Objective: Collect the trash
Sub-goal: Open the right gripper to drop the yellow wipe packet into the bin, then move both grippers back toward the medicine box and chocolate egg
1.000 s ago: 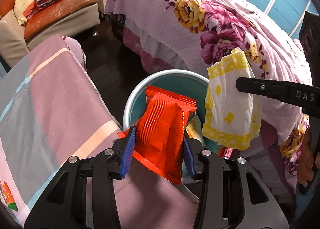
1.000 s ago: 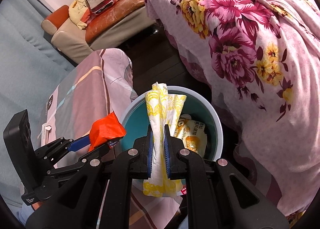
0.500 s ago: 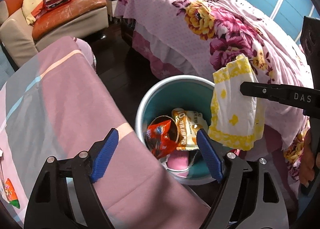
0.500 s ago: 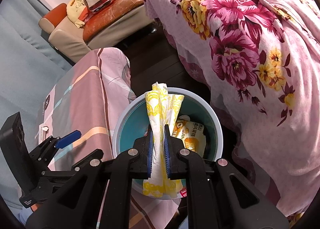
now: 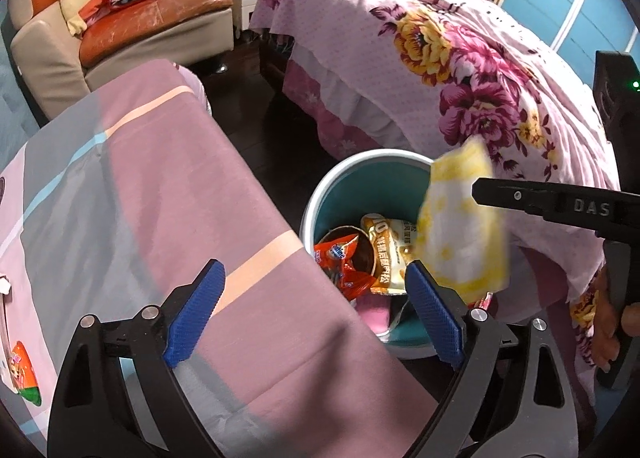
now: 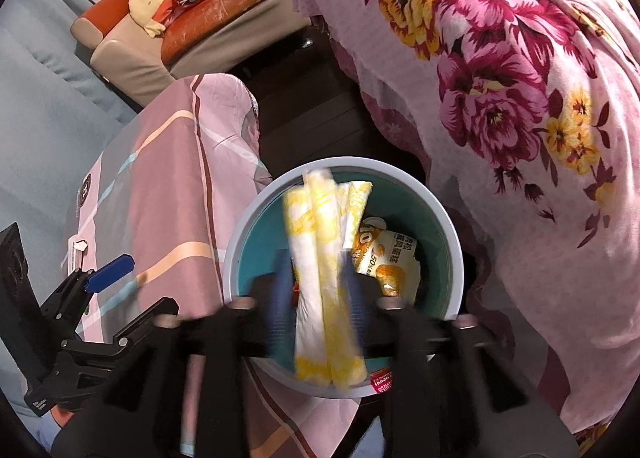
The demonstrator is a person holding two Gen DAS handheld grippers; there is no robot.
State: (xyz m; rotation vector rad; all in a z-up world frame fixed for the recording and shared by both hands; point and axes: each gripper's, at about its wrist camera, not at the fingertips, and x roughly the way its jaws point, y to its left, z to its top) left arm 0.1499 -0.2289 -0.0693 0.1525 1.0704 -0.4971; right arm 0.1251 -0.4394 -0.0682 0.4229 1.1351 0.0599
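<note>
A bed (image 5: pixel 460 58) under a pink floral cover fills the 1 to 3 o'clock side of the left wrist view, and a desk (image 5: pixel 140 198) draped in a pink and grey striped cloth spreads from 8 to 10 o'clock. Between them, on the dark floor, stands a round teal bin (image 5: pixel 344 182) with a pale rim. The left tongs (image 5: pixel 316 314) hang over the edge of the desk at 6 o'clock, blue pads spread wide with nothing between them. Inside the bin lie a beige snack packet (image 5: pixel 384 250) and, at its 9 o'clock, a red wrapper (image 5: pixel 340 258), the two touching. The right tongs (image 6: pixel 316 290) hover over the near rim of the bin; they are blurred, yet the pads look parted, a gap showing on each side of the yellow and white wrapper (image 6: pixel 324 274), which stands upright between them above the bin's mouth.
</note>
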